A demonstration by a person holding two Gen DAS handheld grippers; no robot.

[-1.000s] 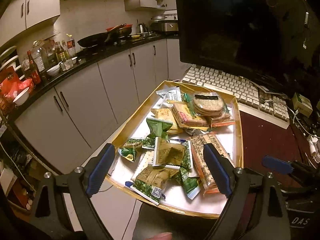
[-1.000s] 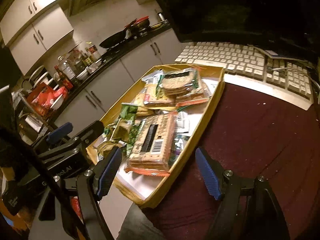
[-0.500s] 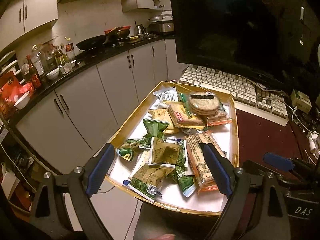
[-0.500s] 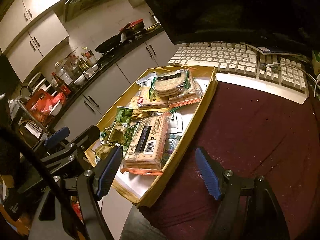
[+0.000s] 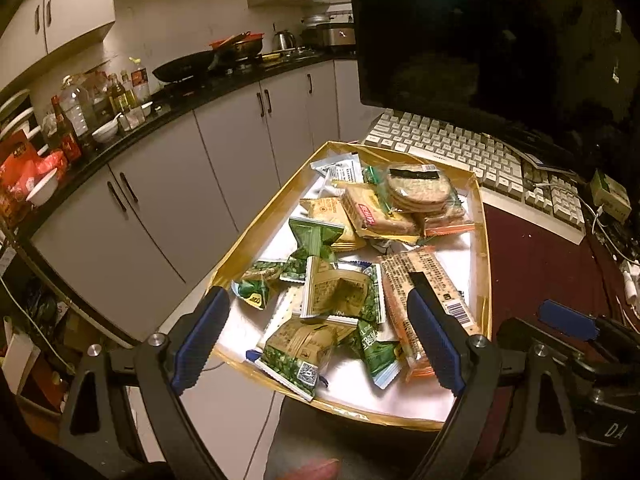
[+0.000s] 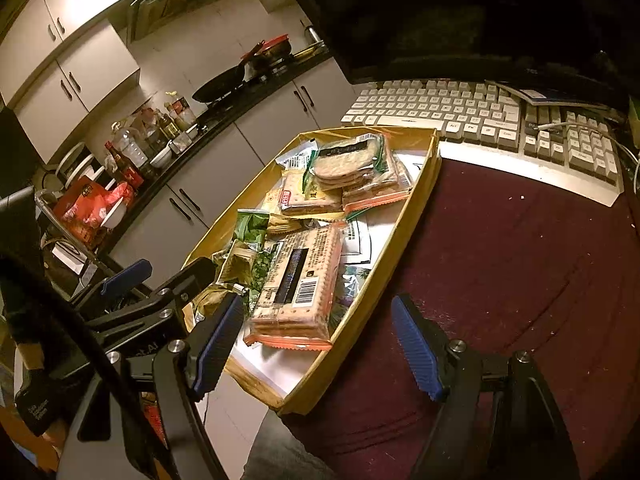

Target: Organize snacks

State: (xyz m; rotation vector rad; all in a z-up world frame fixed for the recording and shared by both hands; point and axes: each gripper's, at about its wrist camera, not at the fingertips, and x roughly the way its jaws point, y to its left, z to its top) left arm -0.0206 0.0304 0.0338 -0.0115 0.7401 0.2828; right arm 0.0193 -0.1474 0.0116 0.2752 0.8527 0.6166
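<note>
A shallow gold-rimmed tray (image 5: 482,240) (image 6: 416,204) holds a jumble of snack packets. A long orange-edged cracker pack (image 5: 428,284) (image 6: 304,276) lies near its front right. Green and brown packets (image 5: 332,292) pile at the front left. A round cracker pack (image 5: 416,188) (image 6: 348,156) sits on flat biscuit packs at the far end. My left gripper (image 5: 320,340) hangs open above the tray's near end, holding nothing. Over the tray's near right corner, my right gripper (image 6: 316,344) is open and empty; the left gripper's body (image 6: 160,300) shows to its left.
A white keyboard (image 5: 480,156) (image 6: 480,116) and a dark monitor (image 5: 480,32) stand behind the tray. Dark red table surface (image 6: 520,260) spreads to the right. Kitchen cabinets (image 5: 160,184) and a counter with bottles and pans lie to the left. Cables run at the far right (image 5: 608,216).
Both grippers have drawn slightly back and shifted; the tray appears a little farther and more centred. Nothing in the tray has moved and both grippers stay open.
</note>
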